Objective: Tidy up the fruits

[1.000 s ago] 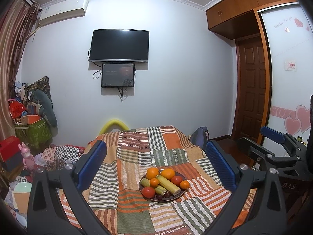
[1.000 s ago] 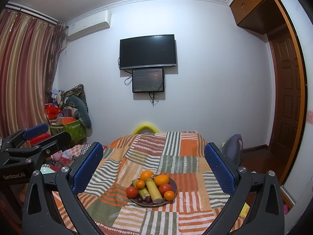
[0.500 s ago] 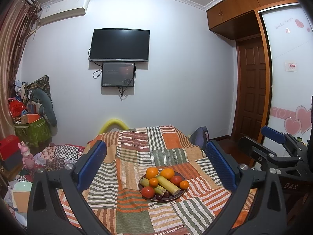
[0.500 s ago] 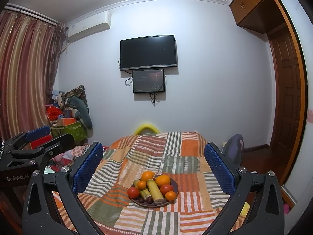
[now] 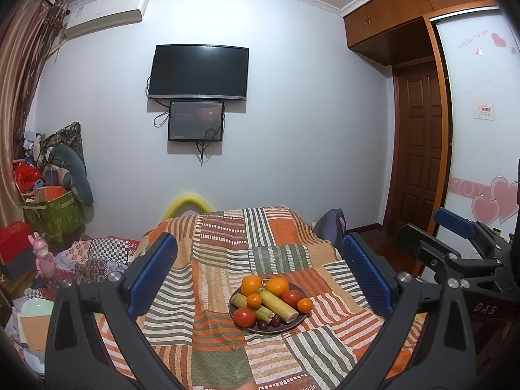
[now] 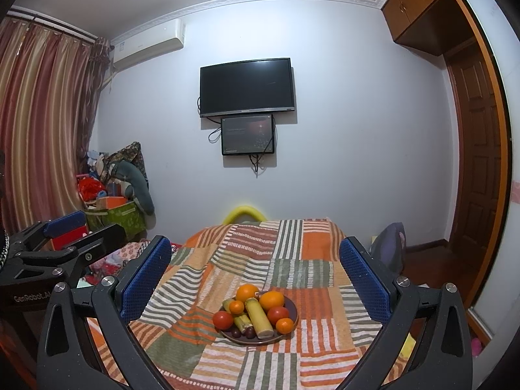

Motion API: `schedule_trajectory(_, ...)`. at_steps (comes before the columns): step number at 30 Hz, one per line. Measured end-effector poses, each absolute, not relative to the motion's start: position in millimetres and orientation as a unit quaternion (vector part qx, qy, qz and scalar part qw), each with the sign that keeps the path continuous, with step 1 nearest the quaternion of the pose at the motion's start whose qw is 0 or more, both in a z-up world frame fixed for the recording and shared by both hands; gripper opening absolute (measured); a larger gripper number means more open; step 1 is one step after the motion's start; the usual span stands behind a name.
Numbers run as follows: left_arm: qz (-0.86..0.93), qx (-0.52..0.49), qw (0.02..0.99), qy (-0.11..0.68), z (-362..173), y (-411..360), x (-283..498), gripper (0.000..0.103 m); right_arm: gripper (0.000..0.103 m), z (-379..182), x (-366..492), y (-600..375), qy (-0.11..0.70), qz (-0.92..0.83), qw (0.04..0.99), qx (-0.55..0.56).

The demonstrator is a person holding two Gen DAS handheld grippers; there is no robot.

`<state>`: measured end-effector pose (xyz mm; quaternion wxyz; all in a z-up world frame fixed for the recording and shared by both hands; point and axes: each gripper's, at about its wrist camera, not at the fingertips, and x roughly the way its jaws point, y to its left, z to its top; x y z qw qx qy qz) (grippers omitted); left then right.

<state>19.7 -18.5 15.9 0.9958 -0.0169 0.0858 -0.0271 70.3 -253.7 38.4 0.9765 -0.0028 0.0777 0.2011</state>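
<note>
The left gripper (image 5: pixel 258 269) fills the bottom of its own view, jaws spread wide and holding nothing — blue pads (image 5: pixel 151 273) angled outward at lower left and lower right. The right gripper (image 6: pixel 255 269) sits likewise, wide apart and empty. Each also appears at the other view's edge — right gripper at right, left gripper at left.

A plate (image 6: pixel 292 308) of fruit sits on the blanket (image 6: pixel 302 260) toward its near edge, roughly midway between its left and right edges. Behind the far edge a television (image 6: pixel 247 86) hangs on the wall, a smaller screen (image 6: pixel 248 135) just below it.
</note>
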Motion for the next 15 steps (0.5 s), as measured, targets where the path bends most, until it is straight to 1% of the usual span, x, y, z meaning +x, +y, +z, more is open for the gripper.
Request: schedule_trajectory(15,-0.023,-0.012,0.996,0.088,11.9,-21.0,21.6,0.103,0.103,38.9,72.2,-253.0,0.08,0.2,0.977,0.0)
